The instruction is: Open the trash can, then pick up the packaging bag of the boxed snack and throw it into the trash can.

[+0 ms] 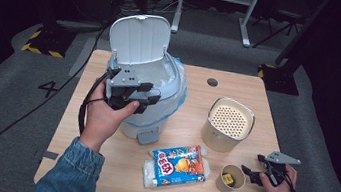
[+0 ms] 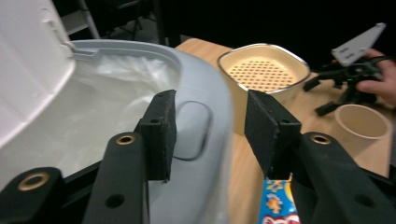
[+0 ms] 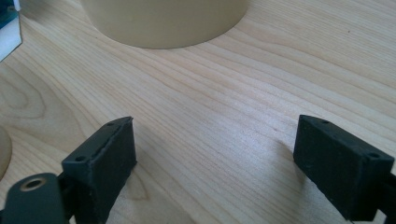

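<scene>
A pale grey pedal bin (image 1: 172,83) stands at the table's back left with its lid (image 1: 139,38) raised and a white liner bag (image 2: 107,102) inside. My left gripper (image 1: 150,94) hovers at the bin's front rim (image 2: 205,93), open, with the rim seen between its jaws (image 2: 210,133) and nothing held. Low over the wood at the front right, my right gripper (image 1: 248,174) stands open and empty beside a paper cup (image 1: 231,178) with something yellow in it. In the right gripper view its jaws (image 3: 215,158) are spread wide over bare wood.
A beige canister (image 1: 227,124) with a perforated top stands right of the bin. A blue snack packet (image 1: 176,166) lies at the front middle. The bin's pedal (image 1: 147,136) points at the packet. A round cable hole (image 1: 212,82) sits near the wooden table's (image 1: 98,166) far edge.
</scene>
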`<state>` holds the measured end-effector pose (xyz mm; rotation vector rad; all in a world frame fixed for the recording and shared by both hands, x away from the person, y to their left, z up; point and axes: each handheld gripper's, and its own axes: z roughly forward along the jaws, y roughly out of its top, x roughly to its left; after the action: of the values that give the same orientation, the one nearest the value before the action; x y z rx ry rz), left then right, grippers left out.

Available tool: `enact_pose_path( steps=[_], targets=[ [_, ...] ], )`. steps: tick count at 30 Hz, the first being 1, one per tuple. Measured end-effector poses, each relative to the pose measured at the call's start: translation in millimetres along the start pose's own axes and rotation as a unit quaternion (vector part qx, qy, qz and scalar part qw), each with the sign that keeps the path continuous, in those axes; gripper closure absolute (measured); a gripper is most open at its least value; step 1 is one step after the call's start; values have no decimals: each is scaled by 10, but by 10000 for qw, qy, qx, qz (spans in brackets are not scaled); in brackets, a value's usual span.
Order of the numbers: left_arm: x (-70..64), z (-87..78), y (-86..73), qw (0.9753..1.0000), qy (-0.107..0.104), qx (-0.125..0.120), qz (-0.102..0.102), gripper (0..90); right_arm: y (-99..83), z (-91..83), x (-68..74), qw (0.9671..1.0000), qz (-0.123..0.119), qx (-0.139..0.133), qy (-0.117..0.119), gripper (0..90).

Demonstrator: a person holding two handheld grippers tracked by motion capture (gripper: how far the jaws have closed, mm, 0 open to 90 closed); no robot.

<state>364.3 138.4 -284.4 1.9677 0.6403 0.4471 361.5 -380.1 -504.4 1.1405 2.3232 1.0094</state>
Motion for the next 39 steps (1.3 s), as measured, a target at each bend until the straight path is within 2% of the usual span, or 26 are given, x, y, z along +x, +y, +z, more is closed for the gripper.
enact_pose_path(
  steps=[5,8,12,18,21,23,25,27,28,29,32,33,35,37,39],
  targets=[
    [-111,-19,-45,9997,-241,-21,-65,446,0,0,0,10000,0,1,0,131],
    [-181,12,-81,9992,-401,-49,-77,428,0,0,0,10000,-2,0,-1,131],
    [-281,82,-126,9990,-447,-67,-22,379,0,0,0,10000,-1,0,-1,131],
    [-442,238,-216,9981,-616,7,40,367,0,0,0,10000,-1,0,-1,131],
    [-508,352,-287,9977,-681,35,-34,335,0,0,0,10000,0,0,-1,131],
    [-539,448,-347,9963,-830,-2,-215,281,0,0,0,10000,-1,1,-2,131],
    [-565,534,-409,9952,-933,55,-288,235,0,0,0,10000,-1,0,-2,131],
    [-595,617,-474,9949,-949,149,-314,201,0,0,0,10000,-1,0,-1,131],
    [-630,722,-549,9937,-1047,213,-329,192,0,0,0,10000,0,1,-2,131],
    [-630,722,-549,9937,-1047,213,-329,196,0,0,0,10000,0,1,-2,131],
    [-712,887,-655,9924,-1105,474,-251,211,0,0,0,10000,-1,1,-3,131],
    [-743,954,-694,9915,-1135,594,-229,214,0,0,1,10000,2,-1,-1,131],
    [-765,1039,-752,9901,-1221,647,-229,219,0,0,0,10000,-2,1,-3,131],
    [-775,1112,-798,9896,-1202,764,-202,274,0,0,0,10000,-2,0,-3,131],
    [-767,1187,-841,9885,-1172,942,-185,291,0,0,1,10000,-1,1,-4,131]
  ],
)
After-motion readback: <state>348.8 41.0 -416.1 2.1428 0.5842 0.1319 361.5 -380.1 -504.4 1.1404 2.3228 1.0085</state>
